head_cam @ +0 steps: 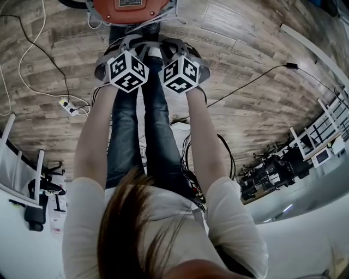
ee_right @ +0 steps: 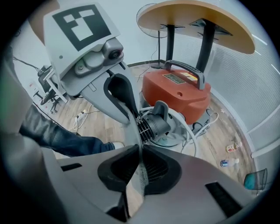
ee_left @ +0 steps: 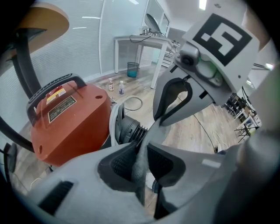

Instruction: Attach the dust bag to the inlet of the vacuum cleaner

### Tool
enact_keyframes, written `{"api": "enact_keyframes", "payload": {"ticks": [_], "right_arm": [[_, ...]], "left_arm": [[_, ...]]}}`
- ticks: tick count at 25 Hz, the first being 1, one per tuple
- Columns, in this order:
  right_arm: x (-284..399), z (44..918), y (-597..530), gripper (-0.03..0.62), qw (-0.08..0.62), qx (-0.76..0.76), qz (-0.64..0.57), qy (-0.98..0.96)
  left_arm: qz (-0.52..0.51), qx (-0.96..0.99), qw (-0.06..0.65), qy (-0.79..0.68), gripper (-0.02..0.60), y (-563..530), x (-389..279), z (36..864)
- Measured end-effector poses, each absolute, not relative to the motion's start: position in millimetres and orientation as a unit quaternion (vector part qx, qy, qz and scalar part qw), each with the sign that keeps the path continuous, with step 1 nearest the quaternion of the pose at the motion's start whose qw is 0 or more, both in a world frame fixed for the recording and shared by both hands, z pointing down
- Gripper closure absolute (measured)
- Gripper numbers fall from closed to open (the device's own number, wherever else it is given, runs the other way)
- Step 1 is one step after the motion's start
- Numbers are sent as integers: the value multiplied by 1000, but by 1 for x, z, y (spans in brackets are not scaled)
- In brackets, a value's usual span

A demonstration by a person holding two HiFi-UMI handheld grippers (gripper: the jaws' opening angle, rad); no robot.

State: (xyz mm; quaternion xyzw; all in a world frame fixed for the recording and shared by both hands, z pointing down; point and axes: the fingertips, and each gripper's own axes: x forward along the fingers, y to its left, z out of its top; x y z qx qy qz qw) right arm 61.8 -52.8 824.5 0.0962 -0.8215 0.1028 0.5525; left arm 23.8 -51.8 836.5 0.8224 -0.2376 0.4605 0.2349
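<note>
The orange vacuum cleaner [ee_left: 65, 127] [ee_right: 175, 94] stands on the wooden floor, at the top edge of the head view [head_cam: 131, 8]. A black ribbed spout with a white ring [ee_left: 129, 129] [ee_right: 153, 124] juts from its side. A strip of the grey dust bag [ee_left: 140, 173] [ee_right: 141, 175] runs between both grippers just in front of that spout. My left gripper [ee_left: 140, 151] [head_cam: 128, 70] has its jaws slightly apart, with the fabric lying loosely between them. My right gripper [ee_right: 141, 151] [head_cam: 181, 73] is shut on the fabric. The two grippers face each other, tips almost touching.
A round wooden table [ee_right: 197, 22] stands over the vacuum. Small bottles [ee_left: 116, 85] [ee_right: 229, 155], a blue bin [ee_left: 132, 69] and a white desk [ee_left: 140, 41] are beyond it. A power strip [head_cam: 70, 107] and cables lie on the floor. The person's legs [head_cam: 136, 136] are below the grippers.
</note>
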Motion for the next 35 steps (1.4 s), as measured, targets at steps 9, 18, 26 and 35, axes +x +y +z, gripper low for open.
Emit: {"api": "enact_keyframes", "payload": {"ticks": [9, 18, 26, 35], "right_arm": [[60, 826, -65, 556, 583, -4, 1, -812], [59, 824, -66, 557, 558, 43, 50, -827], [62, 825, -69, 557, 559, 45, 54, -826], [59, 826, -72, 556, 586, -51, -26, -809]], "left_arm": [[434, 814, 273, -273, 517, -46, 25, 840], [449, 821, 261, -238, 514, -55, 22, 838], [454, 816, 253, -252, 506, -61, 24, 837], [433, 814, 269, -278, 508, -56, 24, 839]]}}
